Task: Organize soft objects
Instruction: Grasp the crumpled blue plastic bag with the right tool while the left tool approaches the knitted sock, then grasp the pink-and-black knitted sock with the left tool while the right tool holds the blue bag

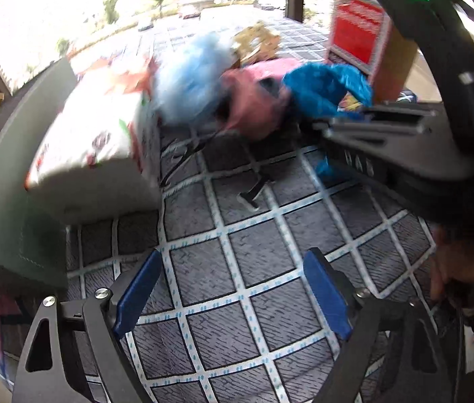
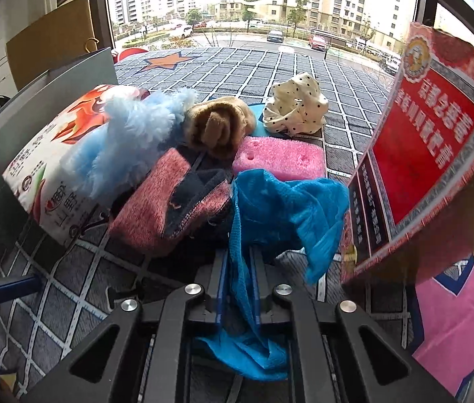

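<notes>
1. Your right gripper (image 2: 238, 288) is clamped tight on the blue mesh cloth (image 2: 287, 211), a thin, crinkled net that bunches near the middle of the grid-patterned mat (image 2: 347, 77).
2. Just left of it lies a folded pink-and-navy towel (image 2: 159, 208), coarse and fuzzy.
3. Behind sit a pink porous sponge block (image 2: 280, 161), a tan plush piece (image 2: 217, 127), a fluffy pale-blue duster-like tuft (image 2: 129, 141), and farther off a cream polka-dot fabric (image 2: 295, 107).
4. Your left gripper (image 1: 233, 295) hovers wide open over bare mat, gripping nothing.
5. A white printed soft pack (image 2: 45, 168) lies at left; a red cardboard box (image 2: 431, 154) with Chinese lettering stands at right.
</notes>
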Motion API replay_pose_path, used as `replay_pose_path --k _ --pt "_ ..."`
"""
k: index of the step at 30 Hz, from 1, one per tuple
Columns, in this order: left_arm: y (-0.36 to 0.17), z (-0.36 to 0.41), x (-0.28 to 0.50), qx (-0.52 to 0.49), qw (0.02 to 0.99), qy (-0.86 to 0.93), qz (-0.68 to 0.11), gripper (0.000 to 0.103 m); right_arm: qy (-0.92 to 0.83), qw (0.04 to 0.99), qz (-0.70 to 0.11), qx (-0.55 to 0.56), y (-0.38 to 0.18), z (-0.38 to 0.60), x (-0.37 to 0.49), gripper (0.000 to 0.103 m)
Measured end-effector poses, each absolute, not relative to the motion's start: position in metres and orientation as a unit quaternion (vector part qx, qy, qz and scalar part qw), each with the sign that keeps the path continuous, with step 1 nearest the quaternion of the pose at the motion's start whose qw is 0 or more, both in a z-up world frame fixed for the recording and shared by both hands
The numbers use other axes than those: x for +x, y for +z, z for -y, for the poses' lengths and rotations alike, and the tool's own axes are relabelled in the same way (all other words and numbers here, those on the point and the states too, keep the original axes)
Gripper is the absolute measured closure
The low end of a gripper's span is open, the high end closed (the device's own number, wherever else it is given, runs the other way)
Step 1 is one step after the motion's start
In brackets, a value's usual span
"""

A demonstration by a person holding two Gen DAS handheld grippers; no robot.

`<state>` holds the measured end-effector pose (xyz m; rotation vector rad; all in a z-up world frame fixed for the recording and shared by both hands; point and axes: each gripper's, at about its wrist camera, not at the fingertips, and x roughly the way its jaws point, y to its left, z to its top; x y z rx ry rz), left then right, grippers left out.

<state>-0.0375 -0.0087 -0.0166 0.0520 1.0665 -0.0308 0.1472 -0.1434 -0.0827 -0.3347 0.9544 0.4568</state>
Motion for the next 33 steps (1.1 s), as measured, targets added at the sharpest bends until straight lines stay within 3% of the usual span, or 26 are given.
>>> replay_pose_path --k 14,21,29,30,32,33 --pt "0.023 0.041 0.006 0.043 0.895 -0.065 -0.440 0.014 0.178 0.867 -0.441 -0.151 -0.074 0.216 0.094 0.091" --pt "0.001 0.062 0.052 0.102 0.878 -0.035 -0.466 0.013 0.175 0.870 -0.446 -0.120 -0.084 0.242 0.076 0.091" --pt "-0.015 0.050 0.083 0.082 0.871 0.007 -0.484 0.014 0.177 0.873 -0.439 -0.119 -0.085 0.240 0.075 0.091" --pt "-0.020 0.051 0.086 0.082 0.866 0.002 -0.493 0.020 0.177 0.873 -0.438 -0.118 -0.085 0.240 0.074 0.091" --pt "-0.024 0.051 0.086 0.092 0.864 0.005 -0.495 0.060 0.176 0.873 -0.438 -0.117 -0.084 0.240 0.075 0.091" --pt "-0.023 0.051 0.084 0.111 0.862 0.015 -0.494 0.072 0.176 0.873 -0.439 -0.117 -0.084 0.241 0.075 0.091"
